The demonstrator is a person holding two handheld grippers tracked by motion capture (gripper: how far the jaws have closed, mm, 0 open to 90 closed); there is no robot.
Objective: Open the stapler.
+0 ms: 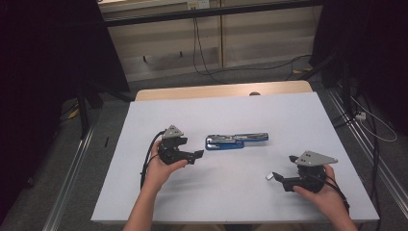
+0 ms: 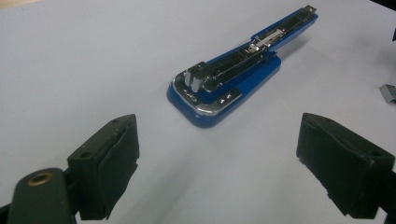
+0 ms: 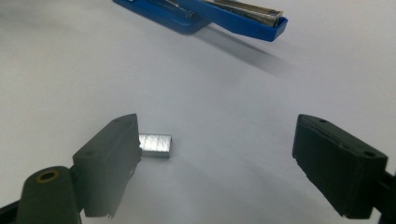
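Jaws of the left gripper [image 2: 217, 161] stand spread, facing an opened blue stapler [image 2: 233, 70] on the bench [image 1: 192, 197]. Right gripper [image 3: 217, 163] jaws are spread too, a small staple block [image 3: 156, 145] just beside one.

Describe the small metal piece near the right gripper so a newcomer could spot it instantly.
On the white table, look ahead of the right gripper, nearer the person than the blue stapler. The staple strip lies flat by one of the open jaws: a tiny silvery block, far smaller than anything else there.
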